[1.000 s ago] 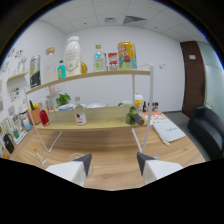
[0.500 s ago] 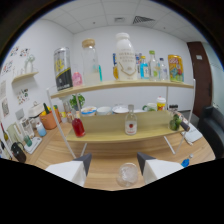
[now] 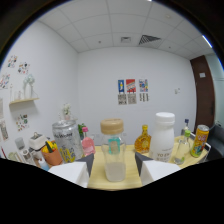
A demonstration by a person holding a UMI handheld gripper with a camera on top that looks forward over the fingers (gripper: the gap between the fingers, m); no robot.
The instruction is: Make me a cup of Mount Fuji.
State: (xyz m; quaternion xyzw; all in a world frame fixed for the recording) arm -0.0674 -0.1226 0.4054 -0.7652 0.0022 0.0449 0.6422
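Observation:
A clear jar [image 3: 113, 152] with a tan lid, a teal label and white powder at its bottom stands on the wooden shelf [image 3: 131, 172]. My gripper [image 3: 114, 169] is open, and the jar stands between its white fingers [image 3: 70, 172] with a gap at each side. Left of the jar are a silver can [image 3: 65, 142] and a small pink bottle [image 3: 88, 145]. To its right stand an amber bottle [image 3: 143, 140] and a tall white bottle [image 3: 164, 137].
Further right on the shelf are a clear glass bottle [image 3: 180, 150] and a yellow-red can [image 3: 200, 141]. An orange cup [image 3: 50, 156] sits at the left end. Posters [image 3: 132, 91] hang on the far wall, with a dark door [image 3: 206, 95] to the right.
The view has risen from in front of the rack to its top shelf and closed in. The tan-lidded jar, earlier far off, now stands between my fingers.

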